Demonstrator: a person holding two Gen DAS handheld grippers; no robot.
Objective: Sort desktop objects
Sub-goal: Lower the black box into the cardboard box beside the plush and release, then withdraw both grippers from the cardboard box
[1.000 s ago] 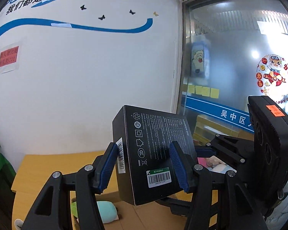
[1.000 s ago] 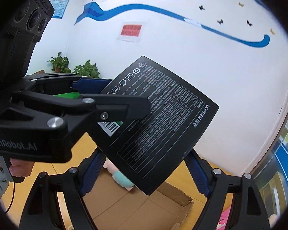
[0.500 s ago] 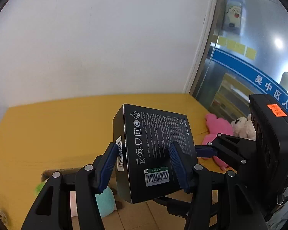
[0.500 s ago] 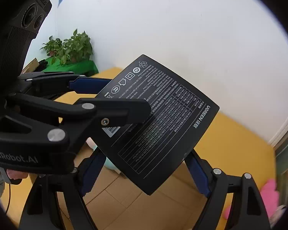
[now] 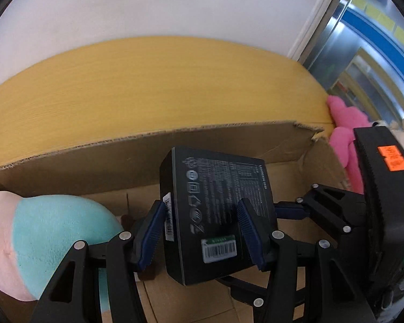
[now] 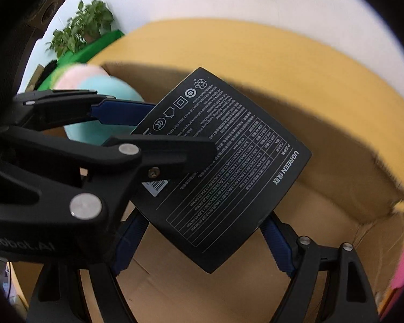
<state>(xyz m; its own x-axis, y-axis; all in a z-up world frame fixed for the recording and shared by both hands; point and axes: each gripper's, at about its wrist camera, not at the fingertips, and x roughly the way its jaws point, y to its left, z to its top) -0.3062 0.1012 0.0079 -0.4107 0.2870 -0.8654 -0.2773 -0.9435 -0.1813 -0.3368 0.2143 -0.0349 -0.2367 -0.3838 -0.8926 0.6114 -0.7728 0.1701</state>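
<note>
A black UGREEN product box [image 5: 215,210] [image 6: 223,167] is held in the air over an open cardboard box [image 5: 148,156] [image 6: 336,167]. My left gripper [image 5: 202,231] is shut on its narrow sides with blue pads. My right gripper [image 6: 202,242] is shut on the same black box from below, its blue pads against two edges. The left gripper also crosses the right wrist view from the left [image 6: 153,134]. A teal and pink plush toy [image 5: 40,237] [image 6: 105,86] lies inside the cardboard box at its left.
The cardboard box stands on a yellow wooden table [image 5: 148,86] against a white wall. A pink plush toy [image 5: 344,134] and a cream plush lie right of the carton. Potted plants [image 6: 80,29] stand beyond the table's left end.
Both grippers have tilted down and lowered the black box from wall height to just above the carton's opening. The grip on the box is unchanged.
</note>
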